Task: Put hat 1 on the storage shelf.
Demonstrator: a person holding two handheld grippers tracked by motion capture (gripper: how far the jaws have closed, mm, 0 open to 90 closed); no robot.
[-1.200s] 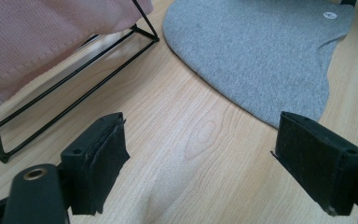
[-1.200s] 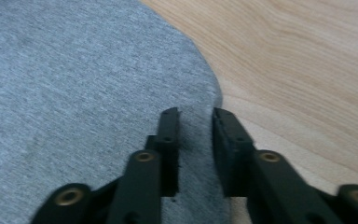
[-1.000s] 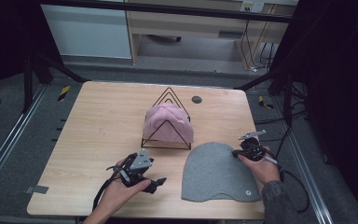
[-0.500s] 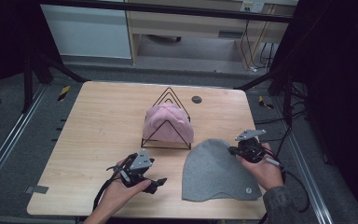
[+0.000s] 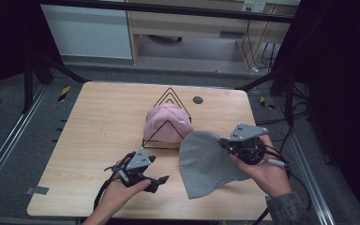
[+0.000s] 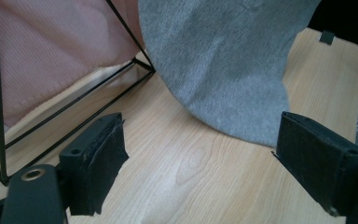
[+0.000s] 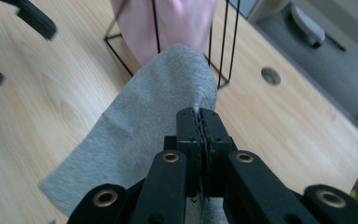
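Right gripper (image 5: 225, 142) clamped tight on the edge of the grey beanie (image 5: 206, 164) — jaws fully together on the fabric in the right gripper view, hat partly lifted, lower half draped on the table (image 5: 89, 136) just right of the wire rack (image 5: 168, 123). Left gripper (image 5: 161, 180) wide open, holding nothing, low over the wood just beside the beanie's near edge; grey fabric (image 6: 223, 70) between and beyond the pads in the left gripper view.

Risks from here:
- Thin pinch at one edge only — fabric likely to slide out of the right jaws if pulled fast or if the trailing half drags on the wood.
- Beanie top right beside the rack's front triangle, touching or not is unclear. Swinging it left could snag a wire and tip or shove the rack, taking the pink beanie (image 5: 166, 123) with it.
- Single-point hold leaves the opening collapsed; hard to seat over a rack peak without a second grip. Left gripper closing too low would catch wood, not cloth.
- Right gripper's cable (image 5: 276, 163) near the table edge — possible drag.
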